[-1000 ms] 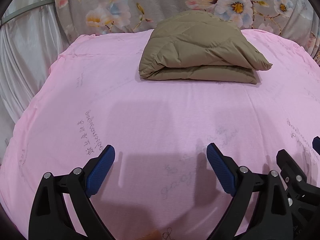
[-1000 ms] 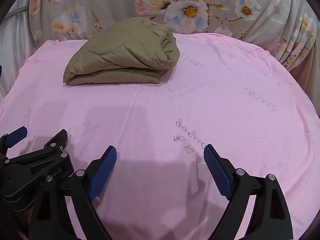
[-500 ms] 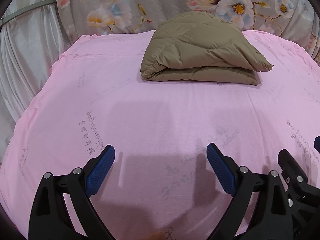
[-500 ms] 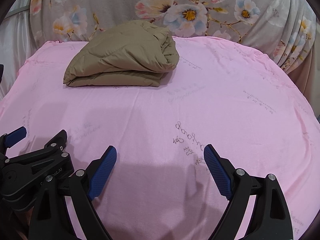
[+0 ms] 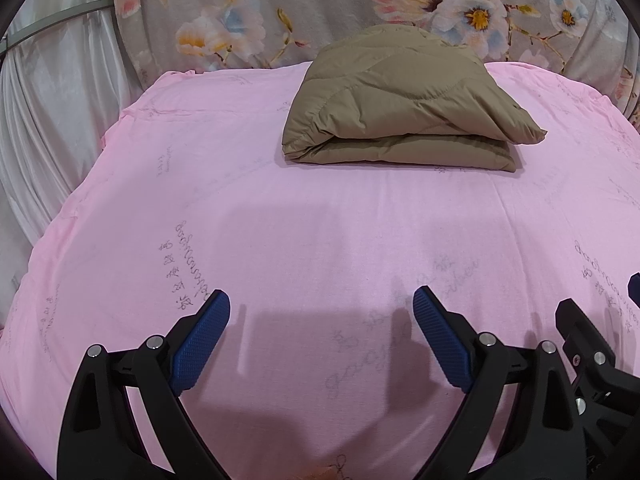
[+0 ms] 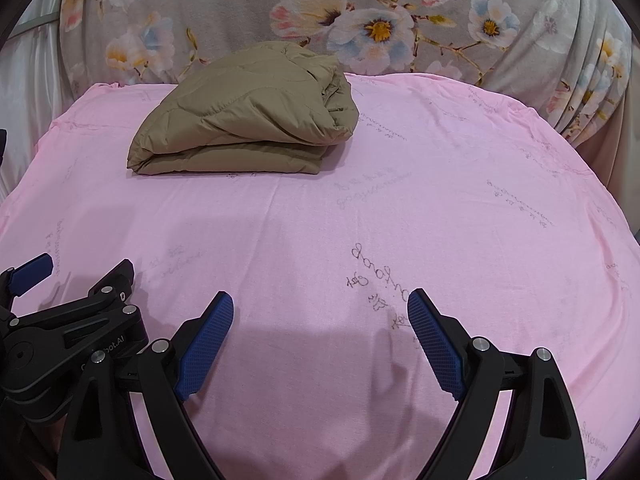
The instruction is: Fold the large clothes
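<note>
A tan quilted garment (image 5: 404, 100) lies folded into a thick bundle at the far side of the pink sheet (image 5: 320, 240); the right wrist view shows that garment (image 6: 248, 116) at upper left. My left gripper (image 5: 322, 304) hovers open over bare sheet at the near edge, well short of the bundle, with nothing between its blue pads. My right gripper (image 6: 320, 304) is open too, over the pink sheet (image 6: 400, 220), and holds nothing. Each gripper shows at the edge of the other's view: the right one (image 5: 592, 344), the left one (image 6: 72, 312).
A floral grey curtain (image 5: 320, 8) hangs behind the bed, with its right folds (image 6: 580, 80) draping past the sheet's far corner. White drapery (image 5: 52, 120) stands at the left. Faint printed script marks the sheet.
</note>
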Available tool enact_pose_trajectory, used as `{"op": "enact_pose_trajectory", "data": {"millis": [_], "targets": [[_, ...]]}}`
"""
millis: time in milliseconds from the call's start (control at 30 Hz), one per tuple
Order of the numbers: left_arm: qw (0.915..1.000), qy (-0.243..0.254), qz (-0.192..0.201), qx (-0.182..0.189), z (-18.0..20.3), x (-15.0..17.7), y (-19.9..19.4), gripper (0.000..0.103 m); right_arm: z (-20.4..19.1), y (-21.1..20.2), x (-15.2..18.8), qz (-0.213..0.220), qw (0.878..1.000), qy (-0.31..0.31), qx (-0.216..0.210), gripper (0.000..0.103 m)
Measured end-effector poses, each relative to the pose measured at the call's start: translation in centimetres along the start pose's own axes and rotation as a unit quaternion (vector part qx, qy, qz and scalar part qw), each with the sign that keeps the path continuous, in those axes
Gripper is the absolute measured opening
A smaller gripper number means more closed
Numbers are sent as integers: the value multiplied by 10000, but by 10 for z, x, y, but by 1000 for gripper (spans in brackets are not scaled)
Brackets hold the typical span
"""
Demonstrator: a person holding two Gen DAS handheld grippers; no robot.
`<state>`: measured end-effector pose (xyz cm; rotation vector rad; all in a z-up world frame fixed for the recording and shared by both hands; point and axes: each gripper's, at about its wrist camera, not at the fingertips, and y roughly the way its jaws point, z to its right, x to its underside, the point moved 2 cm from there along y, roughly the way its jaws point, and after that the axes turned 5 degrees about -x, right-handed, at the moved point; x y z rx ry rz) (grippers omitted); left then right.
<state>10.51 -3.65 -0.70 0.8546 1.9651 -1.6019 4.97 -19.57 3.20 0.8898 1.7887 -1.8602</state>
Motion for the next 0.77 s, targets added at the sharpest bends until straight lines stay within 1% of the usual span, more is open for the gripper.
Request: {"op": "enact_pose_trajectory", "data": {"millis": [767], "targets": [[10000,-30,39,-8,1,-1,-3,86,-2,-4,-1,64,10000,-13,6,86]]}}
